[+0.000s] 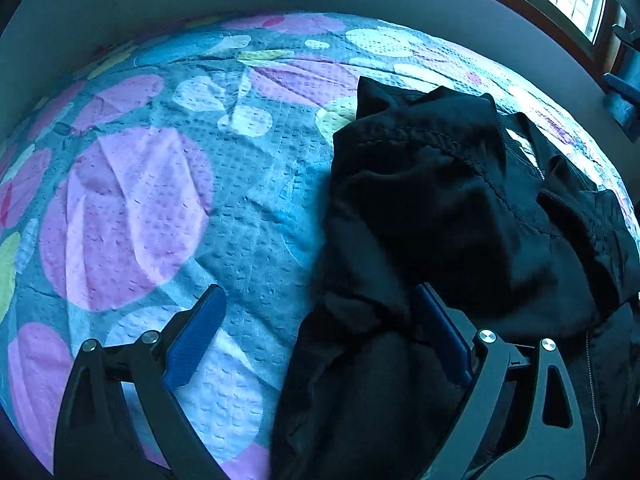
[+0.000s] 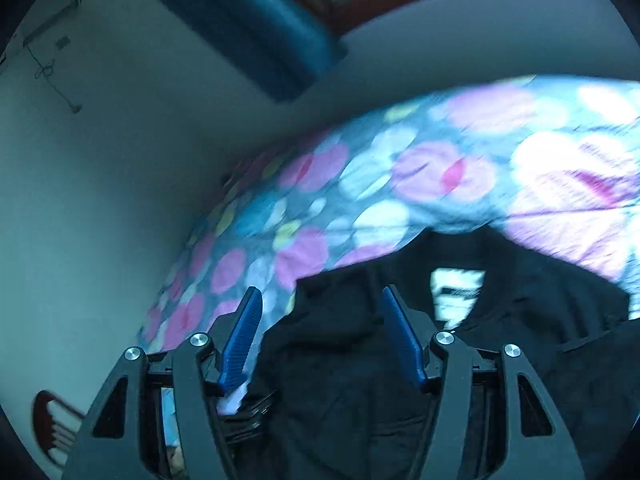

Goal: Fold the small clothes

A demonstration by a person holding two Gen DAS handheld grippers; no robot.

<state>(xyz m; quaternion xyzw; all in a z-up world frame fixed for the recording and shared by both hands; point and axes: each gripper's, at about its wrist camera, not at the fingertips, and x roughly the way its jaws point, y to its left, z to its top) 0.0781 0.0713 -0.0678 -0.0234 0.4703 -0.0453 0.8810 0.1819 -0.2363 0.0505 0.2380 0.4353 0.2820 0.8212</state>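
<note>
Left wrist view: crumpled black fabric garment point(image 1: 452, 208) heaped on the dotted pastel quilted bed point(image 1: 168, 184), still unfolded. Left hand-held gripper point(image 1: 320, 316) spread wide, its right pad against a fold, nothing pinched. Next, probably: seize an edge and spread flat.

Right wrist view, blurred: right hand-held gripper point(image 2: 320, 320) spread above the garment, empty. Shows only here: white neck label point(image 2: 456, 296).

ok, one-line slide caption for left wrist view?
Open left gripper over a crumpled black garment on a spotted bedspread.
</note>
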